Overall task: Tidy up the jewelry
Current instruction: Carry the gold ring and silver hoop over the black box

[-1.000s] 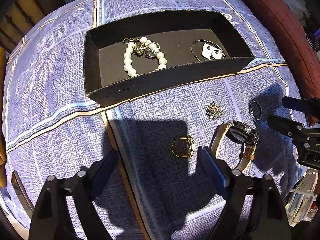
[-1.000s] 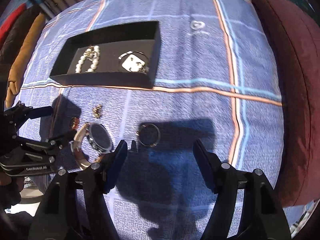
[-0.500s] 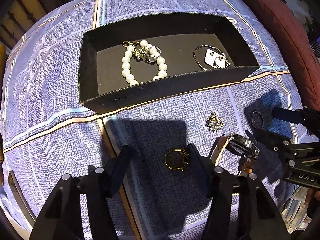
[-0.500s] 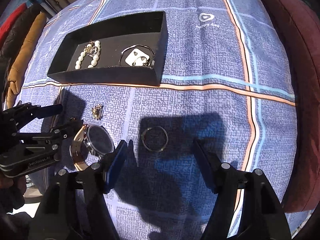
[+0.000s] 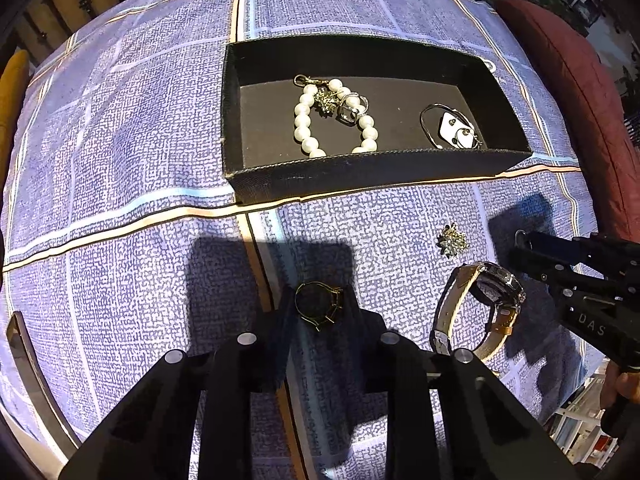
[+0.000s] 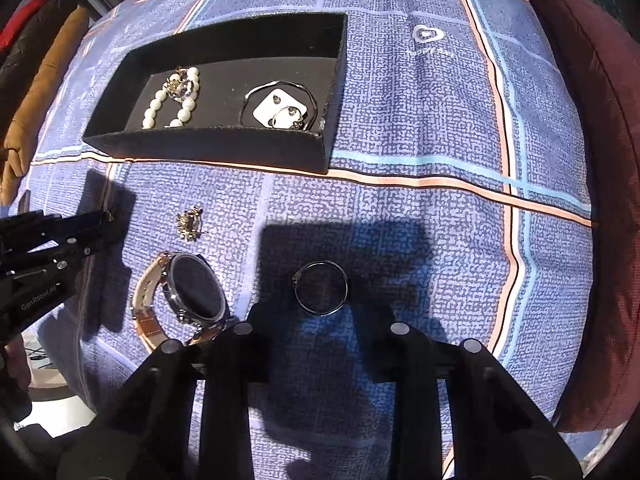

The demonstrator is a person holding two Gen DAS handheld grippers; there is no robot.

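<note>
Both jaws have just been closing: my left gripper (image 5: 318,306) clamps the gold ring (image 5: 319,305), right gripper (image 6: 320,312) pinches the silver hoop (image 6: 321,288) (tray (image 5: 360,178) next, I'd judge).

This looks like a home, most likely a bedroom or sitting room. The surface is a soft blue checked quilt with orange and pale-blue stripes (image 6: 440,128) (a small heart logo is printed on it), bordered by a dark red plush cushion (image 6: 600,160). Dark wooden furniture with metal handles (image 5: 60,4) stands at the left wrist view's far edge.
</note>
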